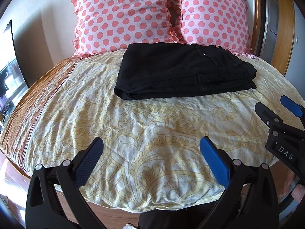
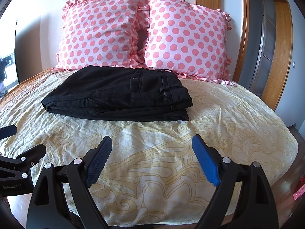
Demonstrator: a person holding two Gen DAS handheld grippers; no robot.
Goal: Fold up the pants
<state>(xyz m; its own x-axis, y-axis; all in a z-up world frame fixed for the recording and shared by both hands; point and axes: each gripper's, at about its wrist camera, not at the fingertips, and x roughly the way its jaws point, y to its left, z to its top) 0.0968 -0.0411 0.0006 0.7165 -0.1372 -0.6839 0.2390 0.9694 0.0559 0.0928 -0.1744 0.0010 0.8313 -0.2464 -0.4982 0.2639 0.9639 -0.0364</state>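
The black pants (image 1: pixel 179 70) lie folded in a flat rectangular stack on the bed, just in front of the pillows; they also show in the right wrist view (image 2: pixel 120 93), waistband and pocket toward the right. My left gripper (image 1: pixel 151 143) is open and empty, hovering over the near part of the bed, well short of the pants. My right gripper (image 2: pixel 151 143) is open and empty too, at the same distance. The right gripper shows at the right edge of the left wrist view (image 1: pixel 274 105); part of the left gripper shows at the left edge of the right wrist view (image 2: pixel 21 152).
The bed is covered by a cream sheet with a yellow pattern (image 1: pixel 152 129) (image 2: pixel 219 126). Two pink polka-dot pillows (image 1: pixel 122 15) (image 2: pixel 185 40) lean against the wall behind the pants. A wooden door frame (image 2: pixel 246 30) stands at the right. Wooden floor lies below the bed edge.
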